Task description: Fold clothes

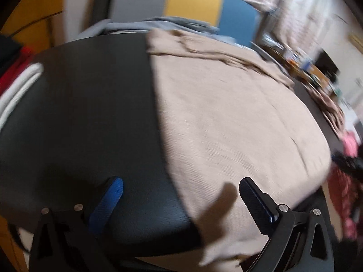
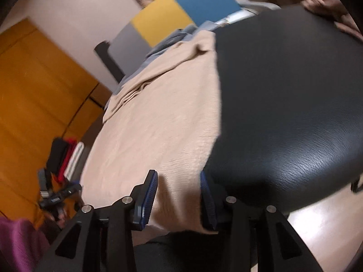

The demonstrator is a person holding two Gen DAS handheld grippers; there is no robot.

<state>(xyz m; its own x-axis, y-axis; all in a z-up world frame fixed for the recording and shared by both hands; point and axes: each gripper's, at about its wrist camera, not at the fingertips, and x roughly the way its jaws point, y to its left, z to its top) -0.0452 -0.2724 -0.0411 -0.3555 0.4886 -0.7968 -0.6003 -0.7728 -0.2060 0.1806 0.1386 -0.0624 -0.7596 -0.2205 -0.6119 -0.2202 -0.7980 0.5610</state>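
Observation:
A beige ribbed garment [image 1: 226,117] lies spread flat on a black table [image 1: 90,113], with its far end bunched in folds. My left gripper [image 1: 181,192] is open over the near edge, and the garment's left border runs between its fingers. In the right wrist view the same beige garment [image 2: 154,124] covers the left part of the black table [image 2: 283,102]. My right gripper [image 2: 178,195] hangs at the near right corner. Its jaws stand apart, with cloth lying loose between the pads where it drapes over the table edge.
A blue-grey garment [image 1: 158,23] lies crumpled at the table's far edge. Folded red, white and black clothes [image 1: 20,79] are stacked at the left. Grey, yellow and blue panels [image 1: 192,2] stand behind. An orange cupboard [image 2: 34,90] is at the left and pale wooden floor [image 2: 317,226] lies below.

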